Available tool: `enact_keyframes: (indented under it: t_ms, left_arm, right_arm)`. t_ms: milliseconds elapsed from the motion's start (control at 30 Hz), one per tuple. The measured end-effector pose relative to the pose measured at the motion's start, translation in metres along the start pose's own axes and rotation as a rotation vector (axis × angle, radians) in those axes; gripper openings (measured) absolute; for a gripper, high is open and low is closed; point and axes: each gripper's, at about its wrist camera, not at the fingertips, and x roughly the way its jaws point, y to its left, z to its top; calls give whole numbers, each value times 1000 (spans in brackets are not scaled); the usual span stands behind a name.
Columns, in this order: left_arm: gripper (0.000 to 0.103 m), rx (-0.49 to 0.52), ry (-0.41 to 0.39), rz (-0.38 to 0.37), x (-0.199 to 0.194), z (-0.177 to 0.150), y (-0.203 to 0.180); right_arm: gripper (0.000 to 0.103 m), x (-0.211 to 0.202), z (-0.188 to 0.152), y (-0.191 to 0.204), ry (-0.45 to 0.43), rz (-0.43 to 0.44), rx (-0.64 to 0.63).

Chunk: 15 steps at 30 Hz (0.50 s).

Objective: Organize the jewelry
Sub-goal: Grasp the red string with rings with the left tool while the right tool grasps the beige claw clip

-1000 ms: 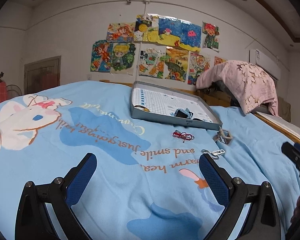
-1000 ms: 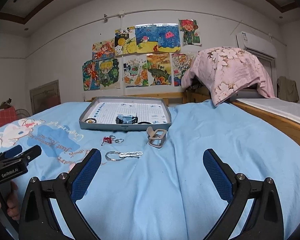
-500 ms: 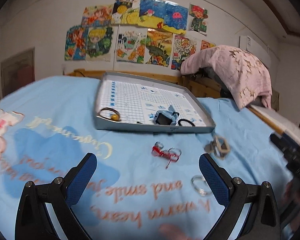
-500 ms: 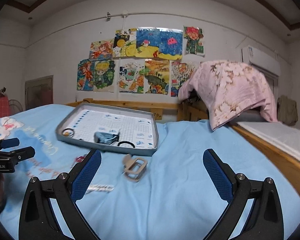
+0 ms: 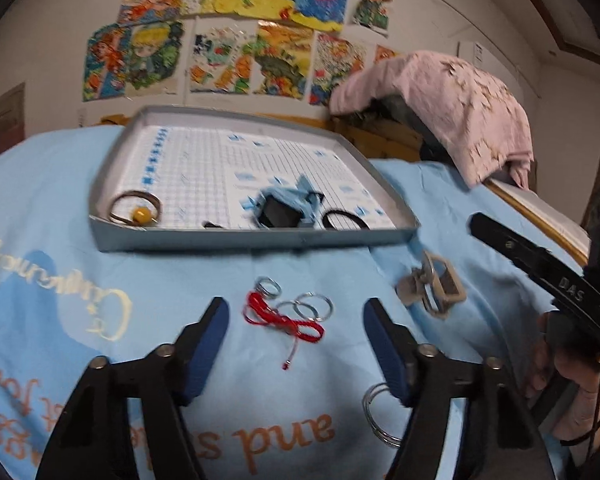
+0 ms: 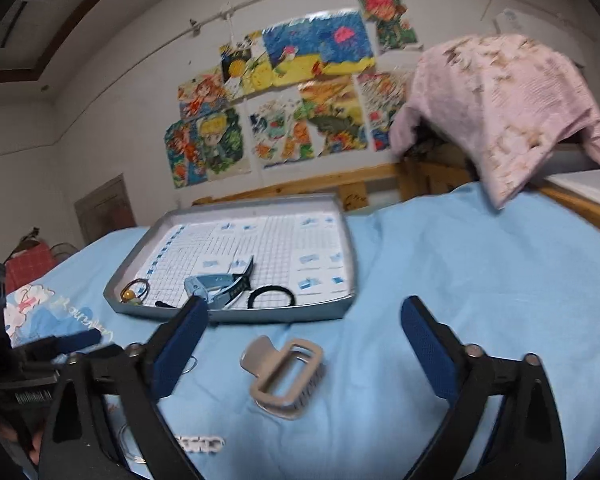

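Your left tool [image 5: 296, 340] hangs over the blue bedspread [image 5: 60, 216] with its jaws apart and holding nothing; they have just been closing in, and the red cord with silver rings [image 5: 288, 312] lies on the cloth between the blue pads, not pressed by either. A wire bangle [image 5: 374, 416] lies partly under the right-hand pad. Your right tool [image 6: 300, 340] is likewise released, its jaws also just narrowing, with the beige hair claw clip [image 6: 286, 376] lying between them on the bed, touching neither pad. Just beyond both sits the grey tray [image 6: 236, 316], which holds a brown bracelet with a yellow bead [image 5: 136, 210], a light-blue watch [image 6: 220, 286] and a black hair tie [image 6: 271, 298].
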Motion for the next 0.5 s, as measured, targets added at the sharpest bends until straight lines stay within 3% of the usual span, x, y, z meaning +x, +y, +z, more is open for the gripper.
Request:
enact_keyframes:
  t_ms: [167, 233, 500]
  left_arm:
    - [49, -3, 26, -2, 15, -7, -1]
    - [39, -18, 55, 11, 24, -11, 2]
    - [32, -52, 48, 10, 29, -16, 9]
  right_arm:
    - [74, 18, -17, -1, 65, 37, 34]
    - [74, 20, -20, 0, 79, 52, 46]
    - [73, 30, -30, 2, 143, 56, 38]
